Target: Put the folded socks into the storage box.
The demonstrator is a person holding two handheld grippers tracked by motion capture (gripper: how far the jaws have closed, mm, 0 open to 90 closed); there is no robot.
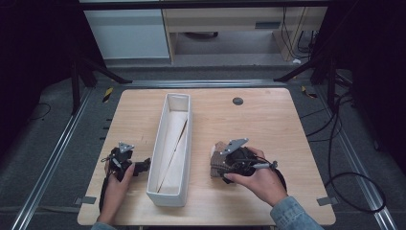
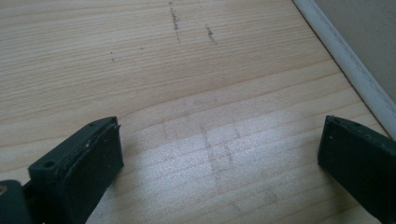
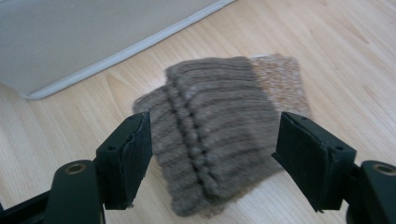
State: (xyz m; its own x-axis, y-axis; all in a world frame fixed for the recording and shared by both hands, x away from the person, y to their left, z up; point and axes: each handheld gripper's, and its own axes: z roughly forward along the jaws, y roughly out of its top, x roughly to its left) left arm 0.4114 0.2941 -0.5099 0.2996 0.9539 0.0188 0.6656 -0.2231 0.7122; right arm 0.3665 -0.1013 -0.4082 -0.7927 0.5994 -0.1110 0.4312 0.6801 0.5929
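high view, left gripper: left gripper (image 1: 142,166) rested on wooden table (image 1: 268,120), just left of long white box (image 1: 171,143).
high view, right gripper: right gripper (image 1: 219,163) sat right of the box, at folded brown knit cloth (image 1: 218,160).
high view, room: dark curtains both sides, grey floor, cables at right, pale cabinets behind.
left gripper view, state: jaws wide apart, nothing between, bare wood grain below; white box wall (image 2: 355,70) at upper right.
right gripper view, state: jaws released, straddling the ribbed knit cloth (image 3: 219,126), not yet closed on it; box edge (image 3: 116,51) beyond.
risk: likely only top fold gets pinched, so the cloth unfolds when lifted.
risk 2: jaw tips may scrape the table if set too low.
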